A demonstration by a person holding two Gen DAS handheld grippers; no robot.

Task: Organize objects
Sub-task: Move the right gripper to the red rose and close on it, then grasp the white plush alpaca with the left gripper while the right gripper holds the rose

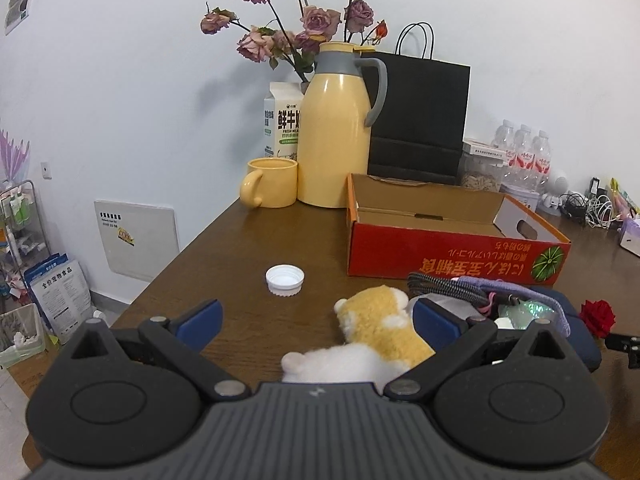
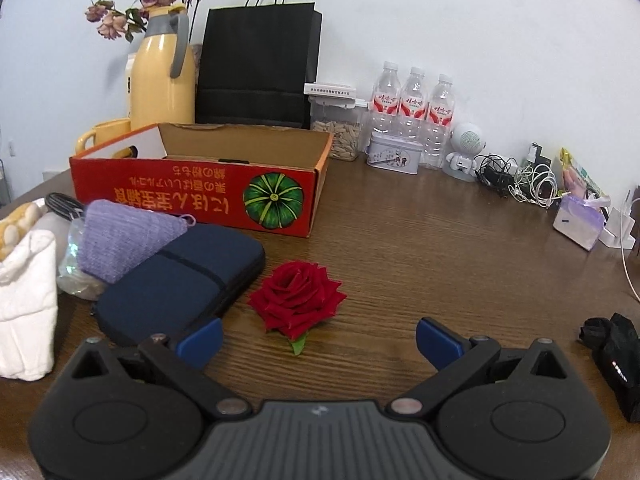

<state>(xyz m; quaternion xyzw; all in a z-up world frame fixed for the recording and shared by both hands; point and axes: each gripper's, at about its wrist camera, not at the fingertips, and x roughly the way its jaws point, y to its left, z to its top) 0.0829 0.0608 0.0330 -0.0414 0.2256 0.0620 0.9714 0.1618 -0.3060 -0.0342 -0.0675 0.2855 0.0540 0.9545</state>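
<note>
The plush toy [image 1: 384,332] lies just in front of the red box [image 1: 452,256] as we hold our left gripper [image 1: 316,320] wide around it; our right gripper [image 2: 318,338], equally wide, hovers empty near the rose [image 2: 298,294].

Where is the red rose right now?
The red fabric rose lies on the brown wooden table, just ahead of the open right tool, right of the dark blue zip case.

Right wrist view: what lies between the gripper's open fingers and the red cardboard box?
In the right wrist view, the red rose lies on the table just ahead of the right gripper; beyond it only bare wood up to the red box.
</note>
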